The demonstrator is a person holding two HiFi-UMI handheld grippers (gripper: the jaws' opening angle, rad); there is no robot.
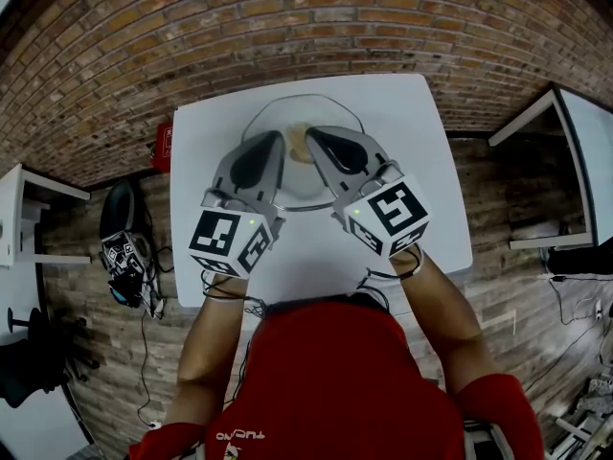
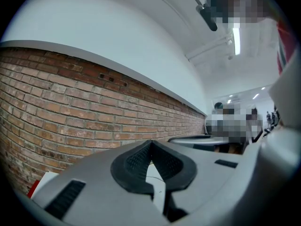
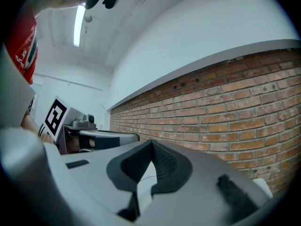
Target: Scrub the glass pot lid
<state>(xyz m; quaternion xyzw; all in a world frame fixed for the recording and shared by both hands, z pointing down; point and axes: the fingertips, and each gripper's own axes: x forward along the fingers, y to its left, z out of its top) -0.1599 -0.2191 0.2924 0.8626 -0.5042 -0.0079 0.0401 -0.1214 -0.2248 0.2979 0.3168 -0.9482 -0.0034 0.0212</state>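
The glass pot lid (image 1: 300,188) lies flat on the white table (image 1: 421,161), round with a thin dark rim. A small tan lump (image 1: 298,143) sits near its middle; I cannot tell whether it is a knob or a sponge. Both grippers hover over the lid, with their tips converging beside that lump. The left gripper (image 1: 280,142) is shut and its pads (image 2: 141,160) meet with nothing between them. The right gripper (image 1: 312,136) is also shut and empty, its pads (image 3: 162,163) touching. Both gripper views look out at the brick wall and ceiling, not at the lid.
A red object (image 1: 163,147) sits at the table's left edge. A black bag (image 1: 119,211) and camera gear (image 1: 126,266) lie on the wooden floor to the left. White tables stand at the far left (image 1: 24,199) and right (image 1: 575,151). A brick wall (image 1: 287,27) is behind.
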